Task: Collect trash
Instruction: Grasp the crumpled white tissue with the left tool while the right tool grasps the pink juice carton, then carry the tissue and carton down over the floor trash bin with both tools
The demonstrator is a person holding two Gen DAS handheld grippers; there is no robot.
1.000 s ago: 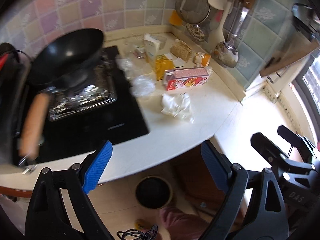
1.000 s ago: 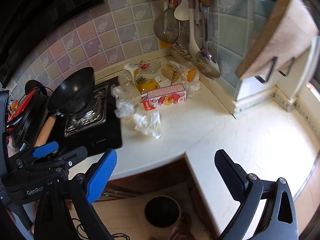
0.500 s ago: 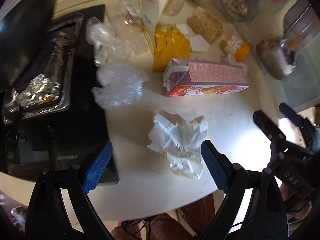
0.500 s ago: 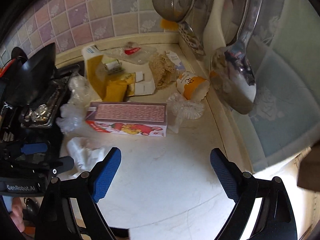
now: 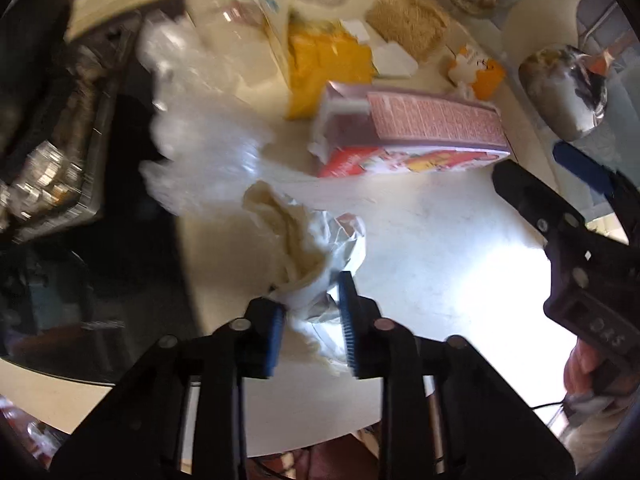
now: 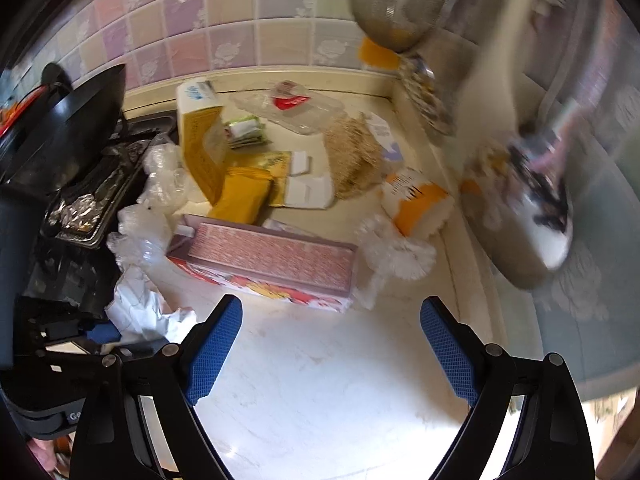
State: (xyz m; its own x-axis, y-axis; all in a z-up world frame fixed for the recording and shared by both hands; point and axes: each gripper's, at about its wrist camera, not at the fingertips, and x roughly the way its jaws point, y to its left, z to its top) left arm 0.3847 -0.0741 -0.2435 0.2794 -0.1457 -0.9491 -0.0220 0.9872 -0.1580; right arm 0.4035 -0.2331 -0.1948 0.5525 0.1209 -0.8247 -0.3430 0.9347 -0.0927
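Gripping now: we have the crumpled white paper wad (image 5: 310,256) pinched between the blue pads of the left gripper (image 5: 310,332), its jaws drawn close on the paper's near end.
Wad position: on the pale stone countertop (image 5: 440,248), just beside the edge of the black cooktop (image 5: 132,264); we cannot tell whether it has lifted clear of the surface.
Same wad, right view: we see it at lower left (image 6: 138,308), against the left tool's body.
Right gripper (image 6: 330,346): jaws wide apart, nothing between them, hovering over bare countertop.
Nearest neighbour: a clear crinkled plastic bag (image 5: 200,160), touching the wad's far side; blurred.
Ahead of right gripper: a long pink-and-red cardboard carton (image 6: 268,264) lying flat, near the blue pads.
Beyond carton: a yellow paper pouch (image 6: 240,196), an upright yellow-and-white box (image 6: 200,136), a brown fibrous scouring pad (image 6: 352,156), an orange-and-white paper cup (image 6: 416,204) on its side, a frilled clear plastic wrapper (image 6: 396,252).
Left margin: a black wok (image 6: 68,128) over foil-lined burner.
Wall: pastel tiles (image 6: 240,36), hanging metal strainer (image 6: 400,4).
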